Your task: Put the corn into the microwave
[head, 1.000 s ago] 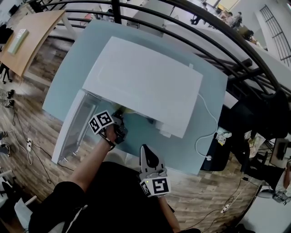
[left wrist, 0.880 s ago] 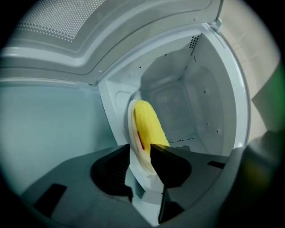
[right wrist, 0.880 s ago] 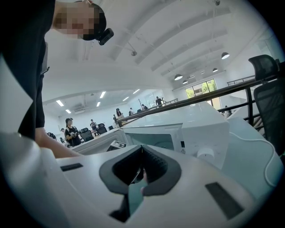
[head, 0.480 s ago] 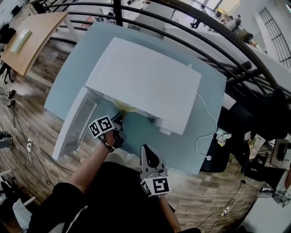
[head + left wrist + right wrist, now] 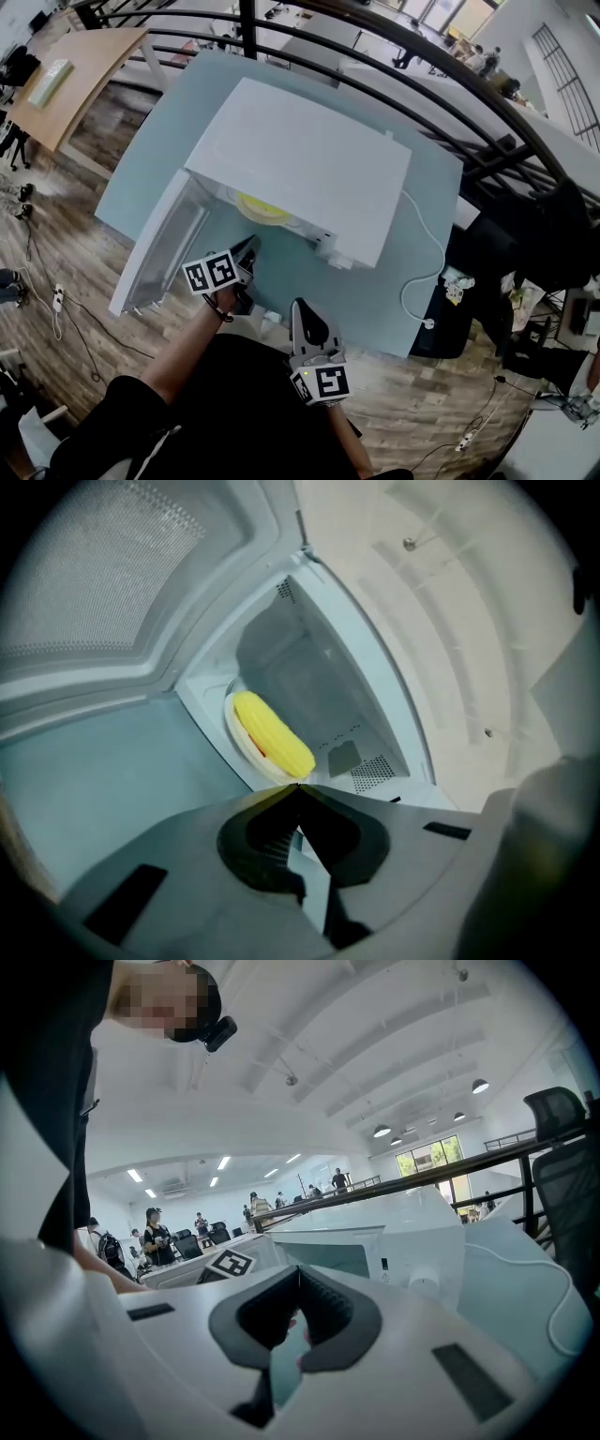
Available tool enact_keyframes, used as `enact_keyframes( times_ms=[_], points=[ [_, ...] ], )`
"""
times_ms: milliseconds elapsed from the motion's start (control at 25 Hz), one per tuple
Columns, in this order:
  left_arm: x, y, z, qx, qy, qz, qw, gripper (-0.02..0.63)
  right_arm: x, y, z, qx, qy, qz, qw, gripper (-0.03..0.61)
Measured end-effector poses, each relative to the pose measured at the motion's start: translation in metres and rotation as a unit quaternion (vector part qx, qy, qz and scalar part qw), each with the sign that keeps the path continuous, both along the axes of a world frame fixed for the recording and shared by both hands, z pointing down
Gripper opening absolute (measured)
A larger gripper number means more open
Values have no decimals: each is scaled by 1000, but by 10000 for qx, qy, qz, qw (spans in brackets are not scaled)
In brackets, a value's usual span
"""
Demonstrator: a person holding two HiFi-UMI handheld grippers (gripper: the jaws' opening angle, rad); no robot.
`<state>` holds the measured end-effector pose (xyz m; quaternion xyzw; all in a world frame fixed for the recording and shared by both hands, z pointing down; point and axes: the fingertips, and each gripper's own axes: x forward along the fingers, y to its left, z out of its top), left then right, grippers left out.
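Corn [image 5: 272, 735] is lying on its plate [image 5: 236, 747] inside the open microwave [image 5: 300, 159]. Left gripper [image 5: 300, 787] is holding its just-closed jaws together on nothing; right gripper's [image 5: 298, 1271] jaws are sitting pressed together, empty. Swinging the door [image 5: 164, 246] shut is probably coming next.

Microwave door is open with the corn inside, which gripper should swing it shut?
Left, probably. The left gripper, jaws just closed on nothing, sits beside the open door; the right gripper is farther back from it.
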<state>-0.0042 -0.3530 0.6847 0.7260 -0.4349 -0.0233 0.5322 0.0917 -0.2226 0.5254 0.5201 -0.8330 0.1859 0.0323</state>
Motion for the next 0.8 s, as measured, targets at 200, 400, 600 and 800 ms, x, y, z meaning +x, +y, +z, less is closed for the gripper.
enact_keyframes(
  times_ms=[200,400,600,800],
  points=[
    [1,17,-20,423,-303,293,9982,2,-1,11,-2,110,3,-16,9999,9],
    [3,34,-48,1106,-816,587,9888,2,-1,22,-7,117,-18,5,9999,9],
    [6,54,-80,1759,-1227,818,9733,2,4,29,-11,185,-61,140,9997,9],
    [0,78,-106,2143,-1366,910,9629,2,7,30,-16,347,-47,290,9990,9]
  ],
)
